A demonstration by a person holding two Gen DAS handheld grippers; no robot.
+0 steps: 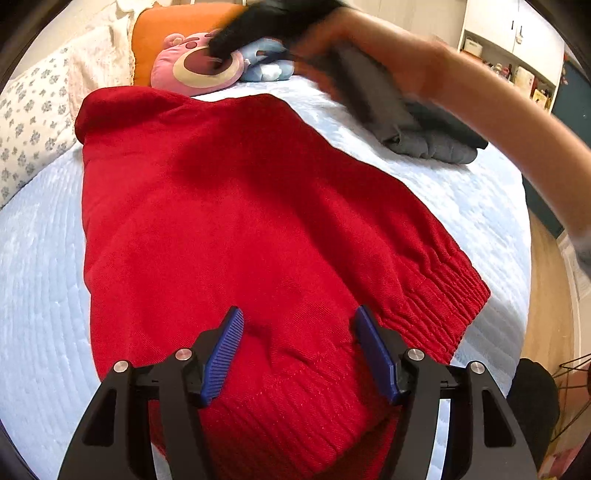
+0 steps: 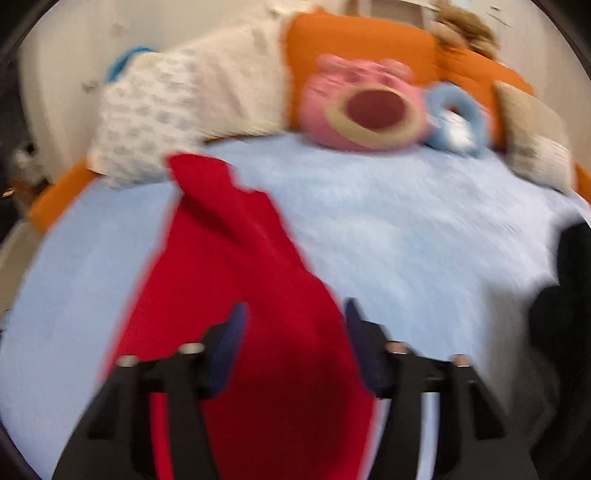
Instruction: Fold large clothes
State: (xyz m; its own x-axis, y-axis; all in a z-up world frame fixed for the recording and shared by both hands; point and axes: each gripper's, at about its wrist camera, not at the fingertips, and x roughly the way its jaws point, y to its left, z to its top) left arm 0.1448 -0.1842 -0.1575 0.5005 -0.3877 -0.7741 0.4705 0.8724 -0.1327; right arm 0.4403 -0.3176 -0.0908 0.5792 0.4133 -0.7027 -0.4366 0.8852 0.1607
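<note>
A red knitted sweater lies spread on the light-blue quilted bed, its ribbed cuff to the right and its ribbed hem near me. My left gripper hovers over the hem with its blue pads wide apart and not pressing the cloth. The right wrist view is blurred. There the red sweater runs up the bed, and my right gripper stands above its near end with the jaws apart and nothing gripped. A person's bare forearm crosses the top right of the left wrist view.
Folded grey clothes lie at the far right of the bed. A pink plush, a blue plush, an orange cushion and a patterned pillow line the head end. Wooden floor shows beyond the right edge.
</note>
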